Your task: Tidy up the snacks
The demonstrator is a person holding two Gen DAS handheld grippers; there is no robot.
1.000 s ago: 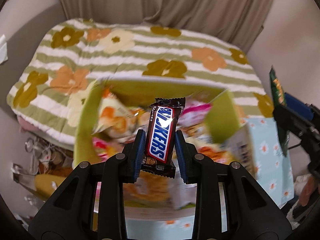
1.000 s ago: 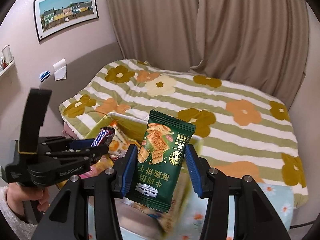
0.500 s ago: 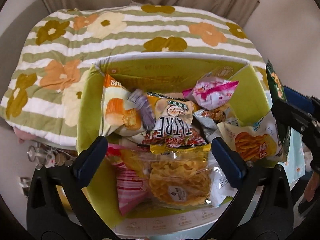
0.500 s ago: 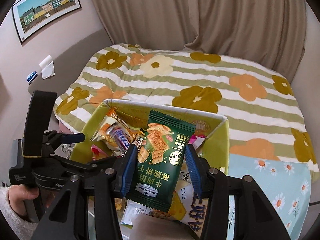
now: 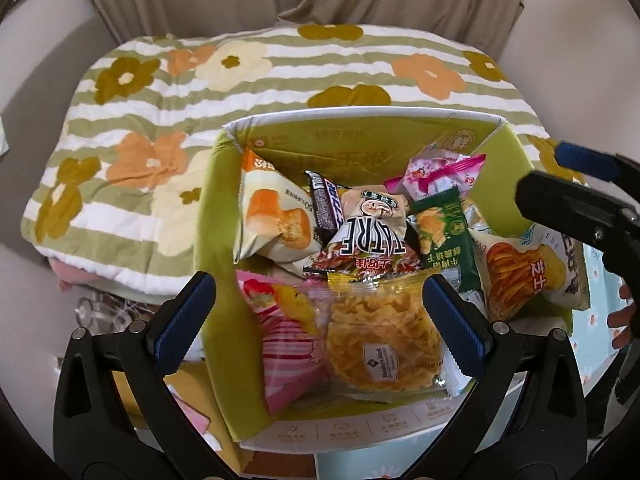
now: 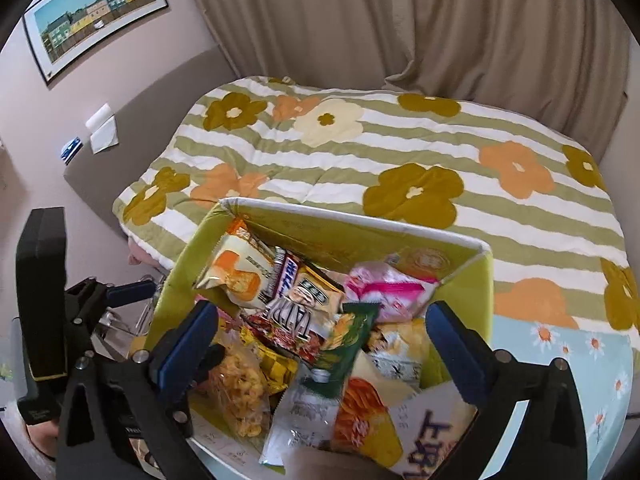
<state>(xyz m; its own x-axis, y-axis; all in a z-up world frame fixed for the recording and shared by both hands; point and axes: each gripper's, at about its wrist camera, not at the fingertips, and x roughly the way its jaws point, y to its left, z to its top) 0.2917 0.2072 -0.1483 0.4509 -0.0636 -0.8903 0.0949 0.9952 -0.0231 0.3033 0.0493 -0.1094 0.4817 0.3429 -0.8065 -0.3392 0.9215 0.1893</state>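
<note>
Left gripper tilts steeply downward, jaws spread wide and empty; right gripper likewise, its jaws opening.

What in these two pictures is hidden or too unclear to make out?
- Bottom of the green box, both views: buried under snacks.
- Green cracker packet, right view: motion-blurred, print unreadable.
- Chocolate bar, left view: partly tucked behind other packets.
- Under the bed, left view: dark clutter behind the left tool.

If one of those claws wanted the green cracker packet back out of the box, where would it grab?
Probably the crimped top edge of the green cracker packet, coming from above. It leans steeply among the other snacks in the green box, so that flat seam sticks up free while its lower end is buried.
</note>
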